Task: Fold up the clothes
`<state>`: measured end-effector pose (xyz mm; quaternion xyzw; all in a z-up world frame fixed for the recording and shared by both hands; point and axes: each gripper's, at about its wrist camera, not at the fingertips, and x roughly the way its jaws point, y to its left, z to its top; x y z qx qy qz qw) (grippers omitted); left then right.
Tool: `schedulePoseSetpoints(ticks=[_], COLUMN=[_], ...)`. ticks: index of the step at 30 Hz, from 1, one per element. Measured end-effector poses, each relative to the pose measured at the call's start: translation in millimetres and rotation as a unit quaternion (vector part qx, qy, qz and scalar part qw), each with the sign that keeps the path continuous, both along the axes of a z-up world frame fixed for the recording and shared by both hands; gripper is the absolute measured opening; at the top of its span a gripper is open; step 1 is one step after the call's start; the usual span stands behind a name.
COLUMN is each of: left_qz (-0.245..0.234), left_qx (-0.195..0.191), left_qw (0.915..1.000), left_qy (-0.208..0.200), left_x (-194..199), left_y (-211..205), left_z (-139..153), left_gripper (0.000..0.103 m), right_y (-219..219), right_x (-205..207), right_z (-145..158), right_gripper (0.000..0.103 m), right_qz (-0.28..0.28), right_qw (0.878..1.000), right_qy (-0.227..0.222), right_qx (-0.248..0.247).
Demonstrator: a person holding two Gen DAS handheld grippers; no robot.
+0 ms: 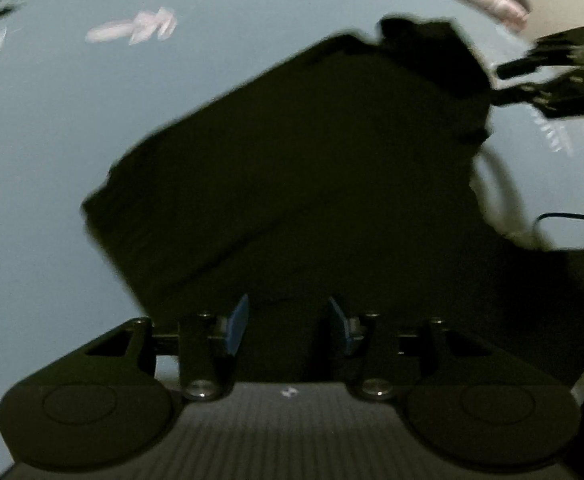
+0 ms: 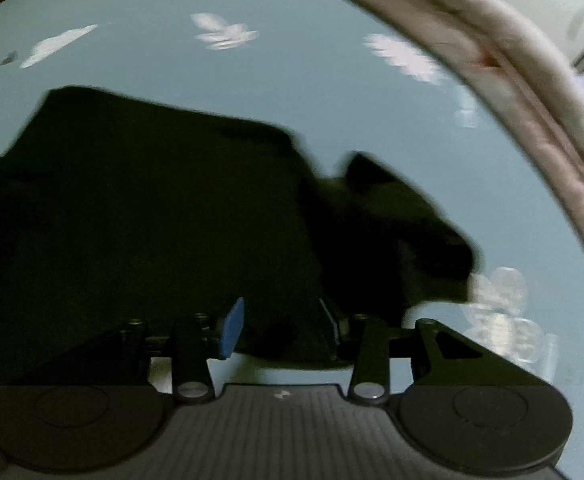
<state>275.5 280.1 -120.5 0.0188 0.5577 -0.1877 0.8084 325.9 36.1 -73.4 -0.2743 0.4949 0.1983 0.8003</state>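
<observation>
A black garment (image 1: pixel 292 152) lies partly folded on a blue-grey bedsheet (image 1: pixel 52 140) printed with pale flowers. My left gripper (image 1: pixel 288 322) hangs open over the garment's near edge, and dark cloth shows between its blue pads (image 1: pixel 238 326). In the right wrist view the same garment (image 2: pixel 152 200) spreads to the left, with a rumpled sleeve-like part (image 2: pixel 404 232) reaching right. My right gripper (image 2: pixel 282 326) is open too, with black fabric lying between its fingers. It also shows in the left wrist view as the right gripper (image 1: pixel 552 76) at the garment's far right corner. Both views are motion-blurred.
A pinkish-white quilt roll (image 2: pixel 532 92) borders the sheet (image 2: pixel 332 92) on the right and far side. A thin black cable (image 1: pixel 572 216) runs in from the right edge in the left wrist view. Bare sheet stretches to the left of the garment.
</observation>
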Motion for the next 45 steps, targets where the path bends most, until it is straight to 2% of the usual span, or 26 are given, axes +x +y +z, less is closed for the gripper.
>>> schedulePoseSetpoints(ticks=[5, 8, 9, 13, 16, 19, 23, 26, 29, 31, 35, 38, 45], left_qz=[-0.028, -0.019, -0.018, -0.008, -0.006, -0.003, -0.002, 0.006, 0.011, 0.010, -0.004, 0.002, 0.011], left_qx=[0.006, 0.005, -0.001, -0.032, -0.035, -0.034, -0.029, -0.023, -0.017, -0.024, -0.025, -0.022, -0.023], left_qw=[0.9990, 0.9983, 0.9980, 0.9965, 0.9963, 0.9966, 0.9973, 0.9982, 0.9984, 0.9982, 0.9979, 0.9980, 0.9984], left_qy=[-0.034, -0.054, -0.060, -0.077, -0.078, -0.075, -0.067, -0.056, -0.053, -0.054, -0.059, -0.059, -0.050], left_x=[14, 23, 11, 23, 27, 29, 29, 32, 36, 39, 44, 47, 54], left_y=[-35, -58, -63, -91, -104, -110, -113, -114, -116, -119, -125, -125, -133], left_z=[6, 11, 14, 24, 26, 25, 22, 17, 14, 16, 19, 17, 13], left_gripper=[0.045, 0.045, 0.045, 0.048, 0.048, 0.048, 0.048, 0.048, 0.048, 0.048, 0.048, 0.048, 0.048], right_y=[-46, -65, -68, -64, -61, -66, -77, -87, -96, -102, -116, -141, -205], right_x=[47, 82, 92, 123, 138, 151, 153, 156, 159, 161, 163, 158, 138], right_z=[13, 15, 14, -6, -28, -42, -44, -42, -41, -40, -34, -8, 33], right_gripper=[0.053, 0.053, 0.053, 0.052, 0.050, 0.050, 0.050, 0.052, 0.049, 0.009, 0.009, 0.009, 0.009], right_qz=[-0.047, -0.052, -0.046, 0.020, 0.058, 0.063, 0.063, 0.037, 0.011, -0.007, -0.044, -0.083, -0.181], right_qw=[0.996, 0.994, 0.994, 0.996, 0.994, 0.996, 0.998, 0.999, 0.999, 0.999, 0.995, 0.989, 0.974], right_qy=[-0.077, -0.098, -0.102, -0.085, -0.068, -0.038, -0.011, -0.005, 0.001, 0.005, 0.011, 0.009, 0.018], right_qx=[-0.029, -0.020, -0.016, -0.035, -0.064, -0.050, -0.018, 0.008, 0.033, 0.050, 0.088, 0.120, 0.137])
